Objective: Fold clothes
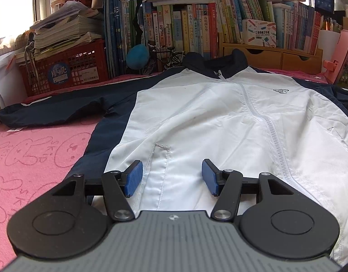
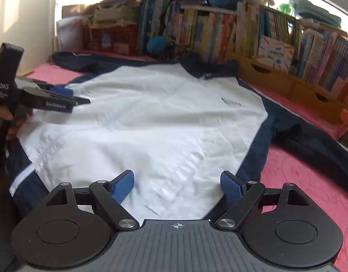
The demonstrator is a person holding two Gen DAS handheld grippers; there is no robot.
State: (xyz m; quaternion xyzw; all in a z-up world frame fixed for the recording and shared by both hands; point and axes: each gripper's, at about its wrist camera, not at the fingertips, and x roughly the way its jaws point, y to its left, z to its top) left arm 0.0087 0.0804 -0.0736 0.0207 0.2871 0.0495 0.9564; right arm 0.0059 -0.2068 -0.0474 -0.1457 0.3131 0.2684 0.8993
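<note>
Hem of the white-and-navy zip-front nylon jacket [image 1: 196, 117] is best pinched evenly; left claw [image 1: 172, 178] and right claw [image 2: 177, 187] are held released above it.

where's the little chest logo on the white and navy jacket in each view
Left wrist view: the small dark embroidered chest logo sits upper right, right of the white zip.
Right wrist view: the logo sits right of centre, blurred, on the white front.
Shared landmark: the navy stand-up collar before the bookshelf.
</note>
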